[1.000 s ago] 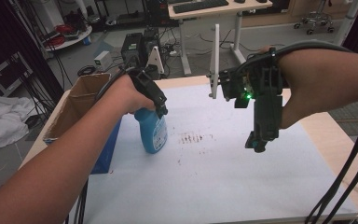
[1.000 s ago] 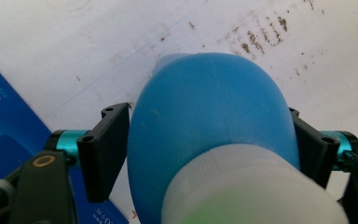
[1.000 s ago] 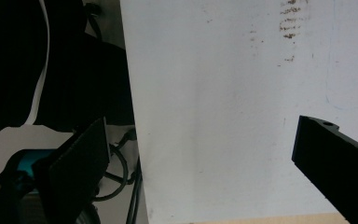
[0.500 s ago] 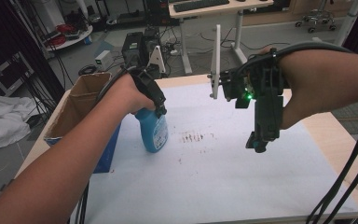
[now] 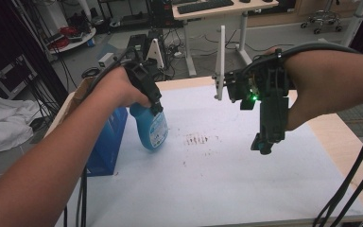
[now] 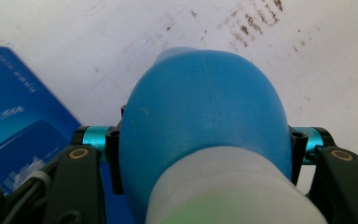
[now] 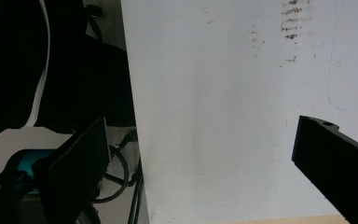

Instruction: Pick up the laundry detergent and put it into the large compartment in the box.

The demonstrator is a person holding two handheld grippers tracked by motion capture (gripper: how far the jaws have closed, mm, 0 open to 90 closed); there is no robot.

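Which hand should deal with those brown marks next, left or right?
Left, probably. The left gripper is shut on the blue bottle, held just beside the marks. The right gripper is open and holds nothing.

Even, fairly bright room light falls from above on the white tabletop (image 5: 227, 179), which shows no hard glare and only soft, faint shadows. The back of the room in the high view is dimmer, and the dark cloth at its left edge swallows detail. Straight lines bow slightly toward that view's edges, probably from a wide lens. In the left gripper view the blue bottle (image 6: 205, 135) sits so close that its cap is a soft, unfocused blur, with a gentle sheen on its shoulder; the brown smudges (image 6: 256, 18) beyond are sharper. The right gripper view is crisp on the tabletop, while its left side drops into near black.
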